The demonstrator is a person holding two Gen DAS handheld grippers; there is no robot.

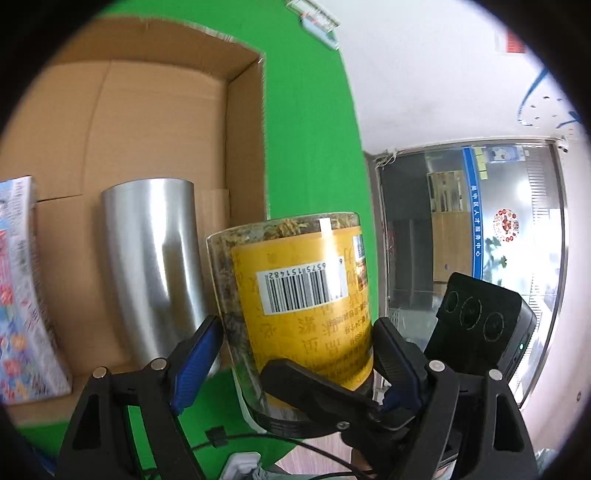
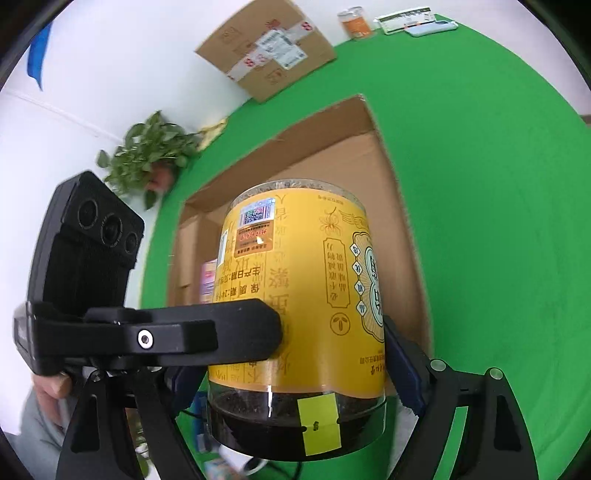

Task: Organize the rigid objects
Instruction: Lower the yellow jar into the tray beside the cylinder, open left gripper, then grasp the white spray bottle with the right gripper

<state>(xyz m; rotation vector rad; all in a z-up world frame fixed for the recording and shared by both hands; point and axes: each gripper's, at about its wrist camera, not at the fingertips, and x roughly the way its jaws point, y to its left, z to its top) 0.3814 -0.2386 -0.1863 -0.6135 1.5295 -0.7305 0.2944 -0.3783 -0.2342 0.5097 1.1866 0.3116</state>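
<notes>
A clear jar with a yellow label and dark lid (image 1: 299, 306) is held over the edge of an open cardboard box (image 1: 147, 110). My left gripper (image 1: 295, 343) has its blue pads on both sides of the jar. My right gripper (image 2: 295, 354) also clamps the same jar (image 2: 303, 295), lid towards the camera. Inside the box lie a shiny metal cylinder (image 1: 155, 266) and a colourful printed packet (image 1: 22, 295) at the left. The box also shows behind the jar in the right wrist view (image 2: 354, 155).
The box lies on a green cloth (image 2: 480, 221). A taped cardboard carton (image 2: 269, 55), an orange can (image 2: 354, 22) and a phone (image 2: 432, 27) sit at the far edge. A potted plant (image 2: 151, 155) stands beyond the cloth. A window (image 1: 472, 240) is to the right.
</notes>
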